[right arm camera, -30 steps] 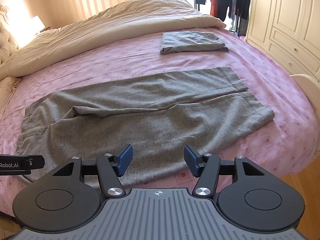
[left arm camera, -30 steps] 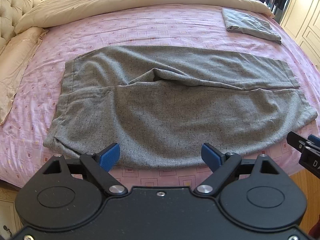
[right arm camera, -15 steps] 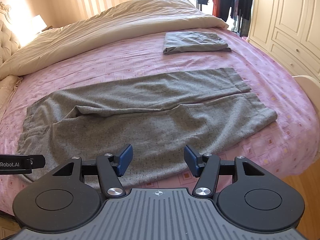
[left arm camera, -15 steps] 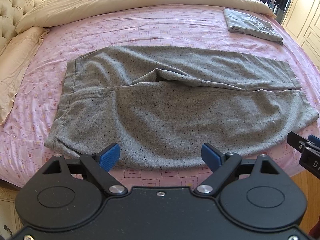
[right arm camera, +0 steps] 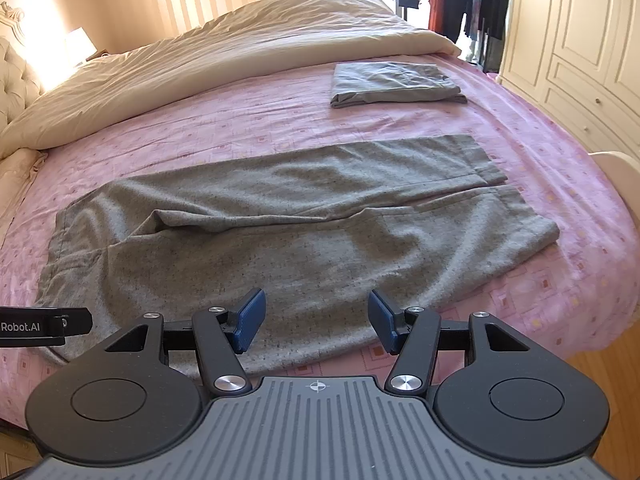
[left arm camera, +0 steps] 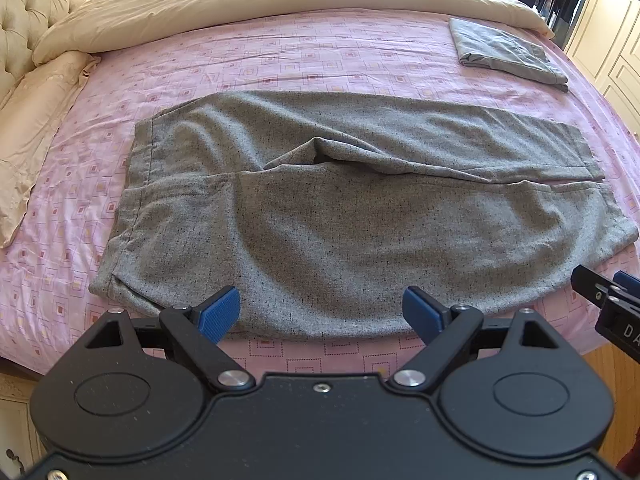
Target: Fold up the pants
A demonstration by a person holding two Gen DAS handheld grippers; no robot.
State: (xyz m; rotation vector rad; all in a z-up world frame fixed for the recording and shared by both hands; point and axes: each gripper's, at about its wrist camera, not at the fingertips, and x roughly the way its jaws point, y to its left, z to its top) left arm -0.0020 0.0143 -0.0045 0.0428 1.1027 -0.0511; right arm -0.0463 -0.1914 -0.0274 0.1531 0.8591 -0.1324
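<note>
Left gripper (left arm camera: 321, 312) and right gripper (right arm camera: 316, 320): jaws released, nothing between the blue pads, both poised above the near bed edge. Grey pants (left arm camera: 360, 216) lie flat across the pink bedsheet (left arm camera: 280, 60), waistband to the left, legs side by side running right. Beyond them, at far right, rests a folded grey garment (right arm camera: 392, 86). Farthest back lies a cream duvet (right arm camera: 240, 52).
</note>
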